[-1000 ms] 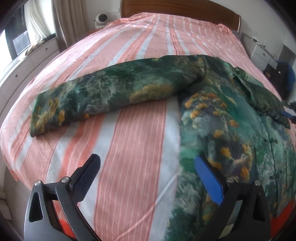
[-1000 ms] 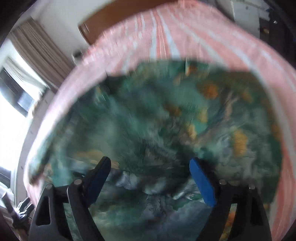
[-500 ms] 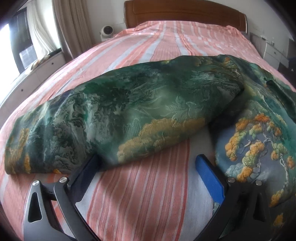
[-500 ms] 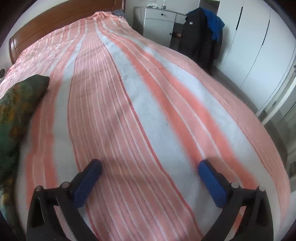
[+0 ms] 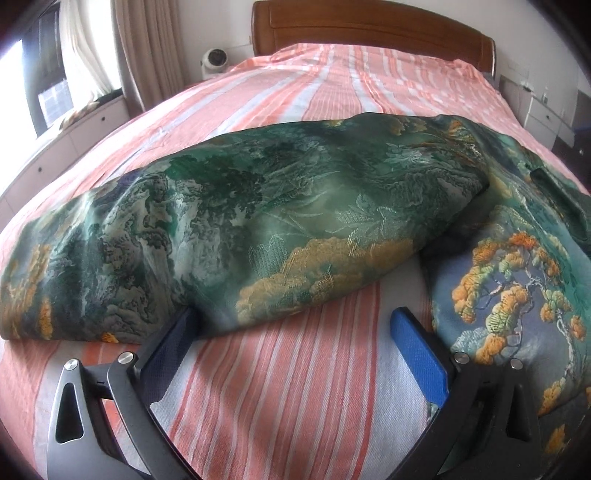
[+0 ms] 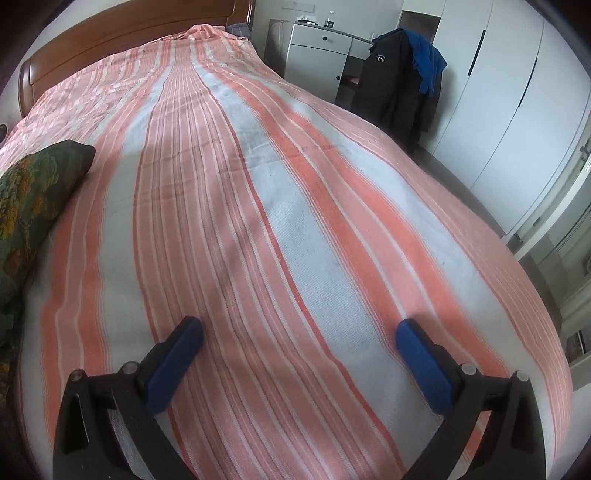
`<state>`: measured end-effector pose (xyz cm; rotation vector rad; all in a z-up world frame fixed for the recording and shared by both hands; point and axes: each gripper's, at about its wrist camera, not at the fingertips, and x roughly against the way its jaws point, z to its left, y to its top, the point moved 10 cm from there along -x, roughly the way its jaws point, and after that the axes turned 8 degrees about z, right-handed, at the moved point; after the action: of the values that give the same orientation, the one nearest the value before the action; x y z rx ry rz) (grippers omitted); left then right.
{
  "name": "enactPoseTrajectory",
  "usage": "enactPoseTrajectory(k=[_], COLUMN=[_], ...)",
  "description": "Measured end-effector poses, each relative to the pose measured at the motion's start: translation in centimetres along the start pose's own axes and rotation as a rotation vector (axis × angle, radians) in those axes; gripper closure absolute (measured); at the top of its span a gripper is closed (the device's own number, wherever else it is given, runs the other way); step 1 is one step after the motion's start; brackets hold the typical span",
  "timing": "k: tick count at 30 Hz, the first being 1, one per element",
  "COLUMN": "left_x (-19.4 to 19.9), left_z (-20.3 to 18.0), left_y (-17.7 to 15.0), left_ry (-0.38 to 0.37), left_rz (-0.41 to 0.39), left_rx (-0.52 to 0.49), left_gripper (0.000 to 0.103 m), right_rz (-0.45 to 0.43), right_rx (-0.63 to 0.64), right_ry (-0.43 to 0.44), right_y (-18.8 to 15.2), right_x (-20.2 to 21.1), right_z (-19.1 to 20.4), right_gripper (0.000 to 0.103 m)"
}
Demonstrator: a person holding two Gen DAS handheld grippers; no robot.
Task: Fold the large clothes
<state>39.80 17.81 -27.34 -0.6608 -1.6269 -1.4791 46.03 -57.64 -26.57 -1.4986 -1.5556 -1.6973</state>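
— Where the left wrist looks, what lies ahead?
— Green brocade garment [image 5: 280,229] with gold trees sprawls across the striped bed [image 5: 288,387], sleeve at twelve o'clock; left gripper [image 5: 295,328] spread wide.
— And the right wrist?
— Right gripper [image 6: 299,332] wide over bare stripes; garment only at nine o'clock, dark jacket [image 6: 399,85] at one.

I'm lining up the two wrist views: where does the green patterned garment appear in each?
Left wrist: the green garment fills the middle, its sleeve stretching left, just beyond the open left gripper.
Right wrist: only a sleeve end at the left edge.
Shared landmark: the wooden headboard.
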Motion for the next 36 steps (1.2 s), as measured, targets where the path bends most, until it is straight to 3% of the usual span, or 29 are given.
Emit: enactPoseTrajectory(k=[36], left_x=[0.18], left_z=[-0.08], left_y=[0.19], left_ry=[0.013], left_rz=[-0.006], left_rx=[-0.002], left_gripper=[0.0], right_rz=[-0.001], right_rx=[0.0], right_ry=[-0.001], right_y=[-0.03], right_x=[0.04], right_z=[-0.1], right_gripper=[0.0])
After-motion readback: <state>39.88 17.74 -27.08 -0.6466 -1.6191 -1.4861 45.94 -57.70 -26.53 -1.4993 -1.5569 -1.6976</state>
